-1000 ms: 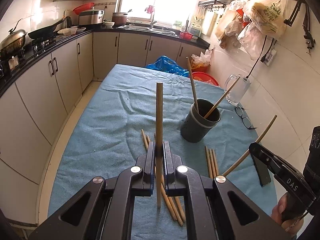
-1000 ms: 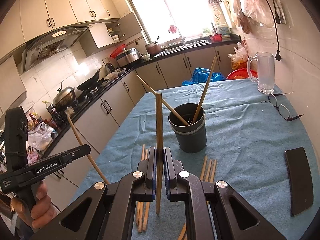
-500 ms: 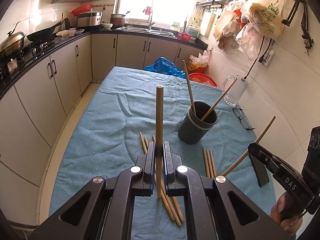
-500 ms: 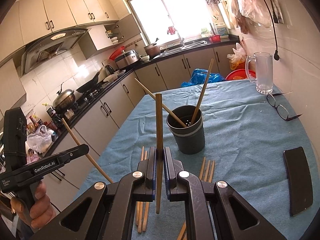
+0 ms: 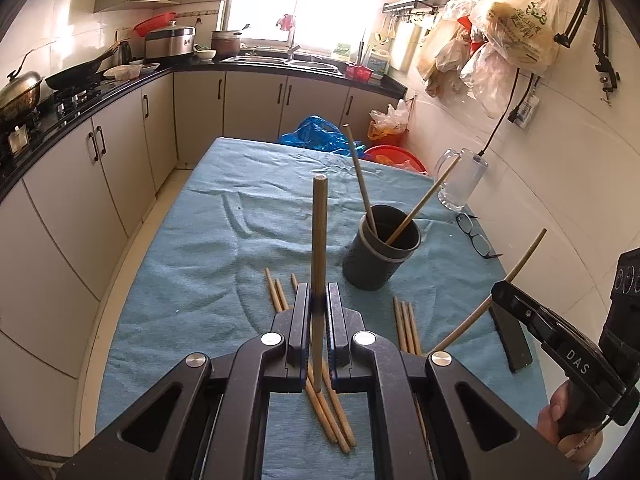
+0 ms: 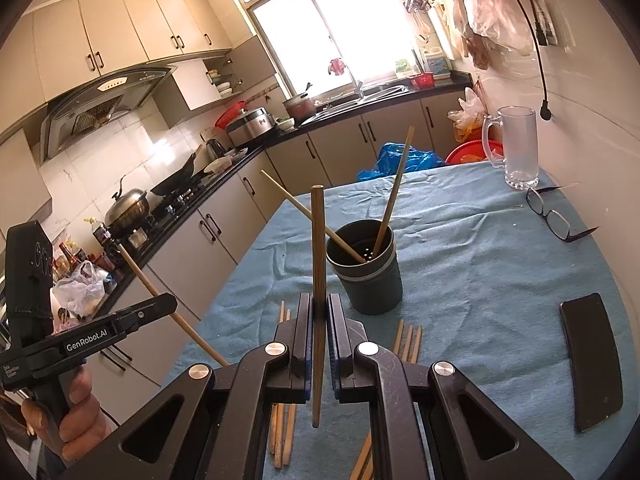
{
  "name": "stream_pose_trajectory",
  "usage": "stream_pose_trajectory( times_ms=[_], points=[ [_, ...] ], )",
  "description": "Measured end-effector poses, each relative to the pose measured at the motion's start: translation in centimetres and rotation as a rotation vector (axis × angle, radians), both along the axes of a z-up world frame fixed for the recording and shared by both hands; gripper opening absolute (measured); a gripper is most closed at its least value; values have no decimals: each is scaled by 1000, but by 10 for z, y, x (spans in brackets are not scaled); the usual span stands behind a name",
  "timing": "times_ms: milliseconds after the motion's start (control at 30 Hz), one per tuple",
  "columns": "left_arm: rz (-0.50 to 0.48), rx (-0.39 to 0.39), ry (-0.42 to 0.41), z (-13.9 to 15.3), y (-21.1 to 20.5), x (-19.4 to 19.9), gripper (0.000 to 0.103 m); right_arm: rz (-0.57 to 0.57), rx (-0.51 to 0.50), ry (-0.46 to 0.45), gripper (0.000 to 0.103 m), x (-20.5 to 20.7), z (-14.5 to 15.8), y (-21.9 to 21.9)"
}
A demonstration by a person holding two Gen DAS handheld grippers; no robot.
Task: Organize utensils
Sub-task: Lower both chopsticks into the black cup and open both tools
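My left gripper [image 5: 319, 304] is shut on a wooden chopstick [image 5: 319, 240] that stands upright between its pads. My right gripper [image 6: 319, 312] is shut on another upright chopstick [image 6: 318, 248]. Both hover over the near end of a table covered in blue cloth [image 5: 208, 248]. A dark grey holder [image 5: 382, 254] [image 6: 370, 276] stands just beyond them with two chopsticks leaning in it. Loose chopsticks [image 5: 406, 324] [image 6: 408, 338] lie on the cloth in front of the holder and under the grippers. Each view shows the other gripper at its edge, held in a hand.
A glass mug [image 6: 516, 146] stands at the table's far right by the wall, with glasses [image 6: 554, 220] near it. A black case [image 6: 592, 360] lies at the right. Kitchen cabinets [image 5: 80, 184] run along the left, past a floor gap.
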State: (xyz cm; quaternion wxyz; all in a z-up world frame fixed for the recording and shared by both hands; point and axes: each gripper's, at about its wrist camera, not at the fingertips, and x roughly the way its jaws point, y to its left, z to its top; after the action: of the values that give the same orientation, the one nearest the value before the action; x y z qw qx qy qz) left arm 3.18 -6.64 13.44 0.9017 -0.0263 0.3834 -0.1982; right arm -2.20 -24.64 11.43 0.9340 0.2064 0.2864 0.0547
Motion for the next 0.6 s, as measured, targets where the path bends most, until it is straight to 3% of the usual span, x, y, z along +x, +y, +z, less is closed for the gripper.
stream_pose_trajectory(
  times_ms=[600],
  points=[
    [-50,0,-26,28,-36,12,6,-94,34,-77,8,-8,34,-47]
  ],
)
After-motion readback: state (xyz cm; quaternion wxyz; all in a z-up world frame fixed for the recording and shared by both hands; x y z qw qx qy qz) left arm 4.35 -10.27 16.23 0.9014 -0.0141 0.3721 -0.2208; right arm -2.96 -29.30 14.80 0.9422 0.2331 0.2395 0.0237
